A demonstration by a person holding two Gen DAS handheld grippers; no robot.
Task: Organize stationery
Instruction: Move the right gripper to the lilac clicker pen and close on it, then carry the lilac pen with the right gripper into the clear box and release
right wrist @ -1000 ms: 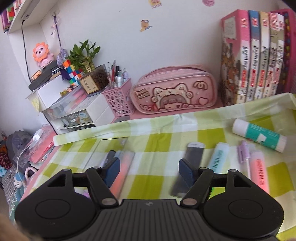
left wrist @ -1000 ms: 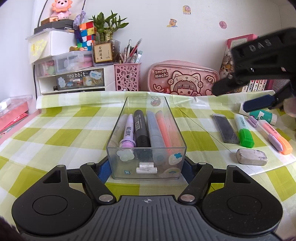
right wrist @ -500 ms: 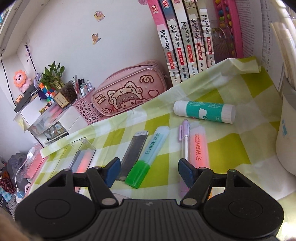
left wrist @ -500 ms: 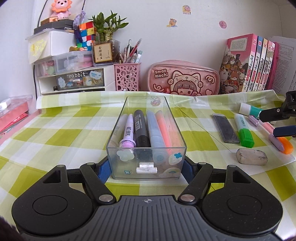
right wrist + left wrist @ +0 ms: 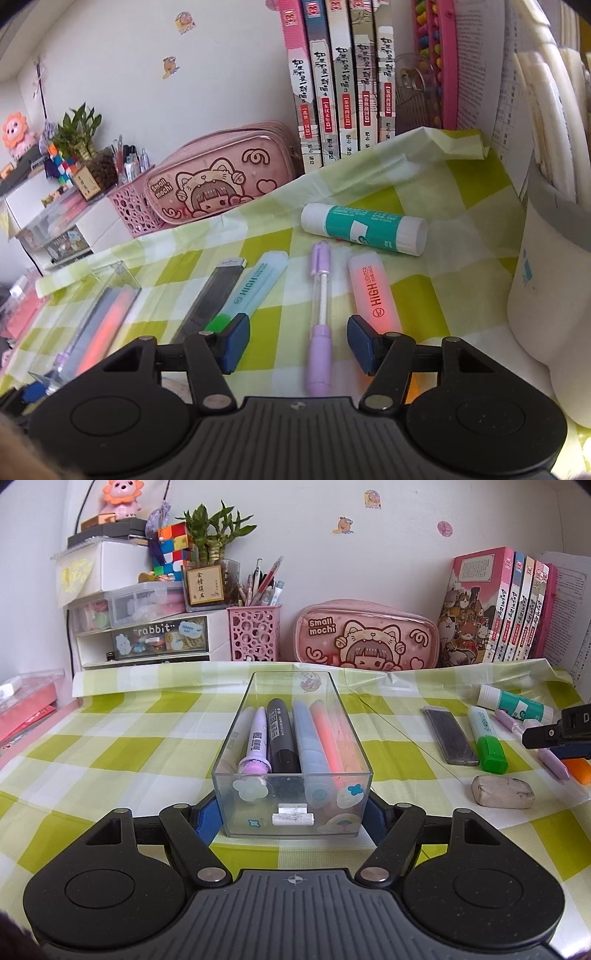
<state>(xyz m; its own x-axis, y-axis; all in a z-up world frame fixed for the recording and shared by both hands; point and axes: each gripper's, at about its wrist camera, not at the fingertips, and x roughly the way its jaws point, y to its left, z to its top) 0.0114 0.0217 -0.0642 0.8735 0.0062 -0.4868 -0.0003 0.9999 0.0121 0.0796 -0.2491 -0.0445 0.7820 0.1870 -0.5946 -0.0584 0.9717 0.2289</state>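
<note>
The left hand-held gripper (image 5: 293, 818) clamps the near end of the clear box (image 5: 291, 801) of markers on the tabletop (image 5: 110, 746). The right hand-held gripper (image 5: 297, 341) is wide open around the purple pen (image 5: 320, 325), not touching; the white cup (image 5: 550, 295) stands near its right side. The pen's near end is hidden.

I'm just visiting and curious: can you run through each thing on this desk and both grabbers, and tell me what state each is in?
left gripper: closed on the clear box's near end.
clear box: upright, open-topped, holding markers.
right gripper: open, straddling the purple pen.
purple pen: lying flat, not gripped.
orange highlighter: lying flat, capped.
green highlighter: lying flat, capped.
glue stick: on its side, capped.
eraser: lying flat, smudged.
pink pencil case: appears closed.
</note>
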